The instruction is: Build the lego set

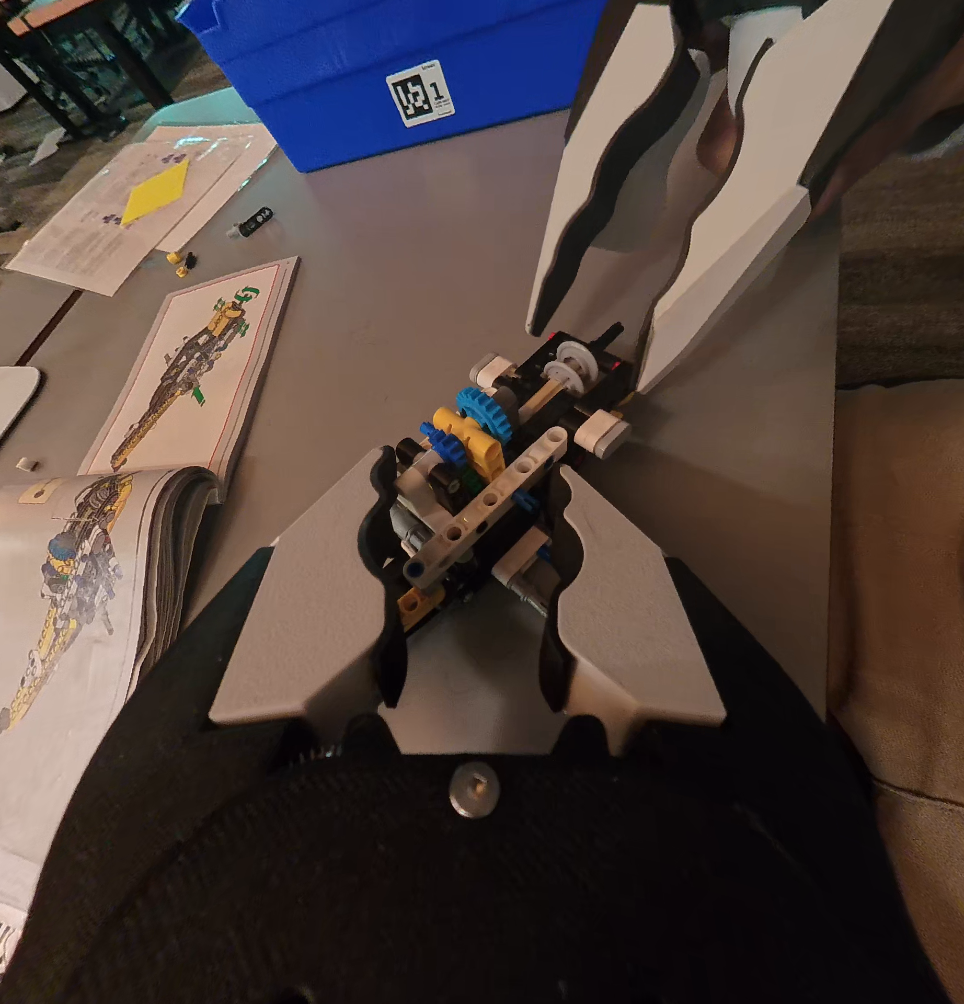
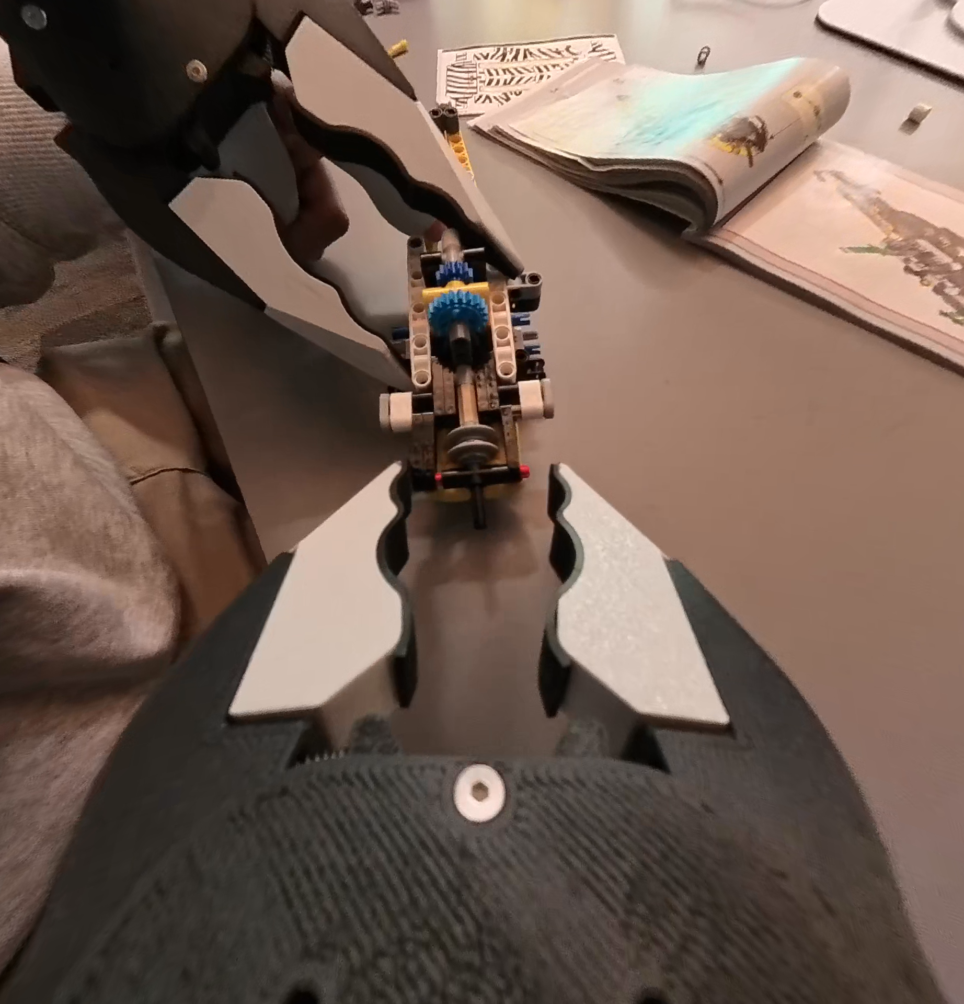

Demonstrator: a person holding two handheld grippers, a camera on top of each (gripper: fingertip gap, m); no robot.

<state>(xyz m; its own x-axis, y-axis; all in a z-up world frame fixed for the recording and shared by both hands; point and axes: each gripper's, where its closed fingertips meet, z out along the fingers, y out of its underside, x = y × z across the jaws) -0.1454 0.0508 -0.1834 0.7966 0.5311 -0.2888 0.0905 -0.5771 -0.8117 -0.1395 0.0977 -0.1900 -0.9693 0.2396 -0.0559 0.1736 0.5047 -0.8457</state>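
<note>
the left gripper is clamped on the near end of the lego technic chassis, one finger against each long side. the chassis lies flat on the grey table and runs straight ahead from those fingers, with a white beam along its top, then a small blue gear, a yellow connector and a larger light-blue gear.

at the far end, past the grey pulley wheels, the right gripper sits spread wide; its fingertips flank that end and the black axle that sticks out toward it, and no contact shows.

left of the left gripper lies the open instruction booklet. beyond it are a printed sheet and small loose pieces, and farther ahead stands a blue bin with a marker tag.
</note>
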